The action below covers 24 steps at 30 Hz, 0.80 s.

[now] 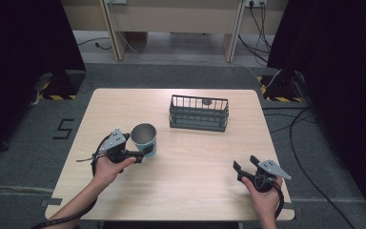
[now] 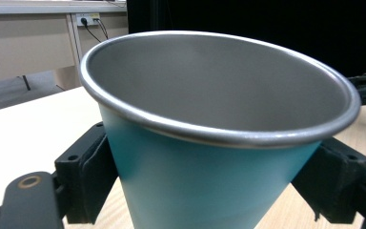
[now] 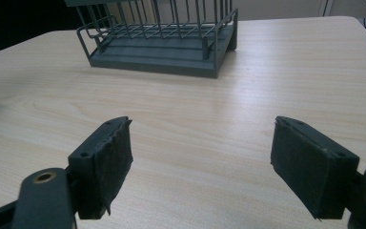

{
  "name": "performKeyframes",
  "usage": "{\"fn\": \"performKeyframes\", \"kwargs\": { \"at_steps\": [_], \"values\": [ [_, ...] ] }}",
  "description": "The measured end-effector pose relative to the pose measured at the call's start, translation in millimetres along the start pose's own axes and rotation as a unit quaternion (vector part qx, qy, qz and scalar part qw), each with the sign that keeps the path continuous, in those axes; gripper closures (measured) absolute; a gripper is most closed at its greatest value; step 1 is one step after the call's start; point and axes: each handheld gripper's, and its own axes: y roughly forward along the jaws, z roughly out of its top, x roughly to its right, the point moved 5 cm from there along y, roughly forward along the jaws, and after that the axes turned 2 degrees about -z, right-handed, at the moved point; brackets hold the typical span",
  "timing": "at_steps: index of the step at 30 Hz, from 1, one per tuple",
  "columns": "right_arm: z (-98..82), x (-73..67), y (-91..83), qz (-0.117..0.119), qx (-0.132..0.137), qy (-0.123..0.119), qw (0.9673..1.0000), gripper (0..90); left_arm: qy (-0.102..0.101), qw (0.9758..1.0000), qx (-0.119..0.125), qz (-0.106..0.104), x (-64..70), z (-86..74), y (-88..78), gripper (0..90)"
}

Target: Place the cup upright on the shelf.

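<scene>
A teal cup (image 1: 144, 138) with a bare metal inside and rolled rim sits at the table's left, its mouth open and empty. My left gripper (image 1: 145, 151) is shut on the cup's lower wall. In the left gripper view the cup (image 2: 209, 157) leans toward the camera, with a black pad (image 2: 88, 176) pressed on each side. I cannot tell whether the cup's base touches the table. My right gripper (image 1: 244, 163) is held open near the front right of the table. Its jaws (image 3: 200, 162) stand wide apart over bare wood.
A dark grey wire basket (image 1: 198, 113) stands at the back middle of the light wooden table (image 1: 195, 191); it also shows ahead of the right gripper as the basket (image 3: 162, 43). A small dark round thing (image 1: 206, 101) lies at its far side. Cables trail on the floor to the right.
</scene>
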Motion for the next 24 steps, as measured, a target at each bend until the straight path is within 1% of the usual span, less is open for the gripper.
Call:
{"fn": "performKeyframes", "kwargs": {
  "at_steps": [5,6,7,9,14,18,22,24],
  "values": [
    [-0.1,-0.5,0.1,-0.001,-0.001,-0.002,1.0,23.5,0.001,1.0,0.002,0.001,-2.3,5.2,4.8,15.9],
    [0.0,-0.2,0.2,-0.004,-0.001,-0.004,1.0,25.4,0.001,1.0,0.003,0.001,-2.5,6.6,6.1,15.9],
    [0.0,-0.2,0.2,-0.004,-0.001,-0.004,1.0,25.4,0.001,1.0,0.003,0.001,-2.5,6.6,6.1,15.9],
    [0.0,-0.1,0.6,-0.008,-0.003,0.0,1.0,28.0,0.001,1.0,0.004,0.0,-2.6,8.0,7.7,15.9],
    [-0.1,0.2,0.6,-0.01,-0.003,0.001,0.9999,30.3,0.004,1.0,0.004,0.0,-3.0,11.6,12.5,15.9],
    [-0.1,0.2,0.6,-0.01,-0.004,0.001,0.9999,32.1,0.005,1.0,0.007,0.0,-3.7,15.8,16.6,16.0],
    [-0.2,0.1,0.7,-0.006,-0.005,0.003,1.0,35.8,0.007,0.9999,0.007,0.001,-4.9,19.1,21.2,16.0],
    [-0.1,0.1,0.7,-0.005,-0.005,0.004,1.0,36.0,0.007,0.9999,0.008,0.001,-5.4,20.5,23.9,16.0]
  ]
}}
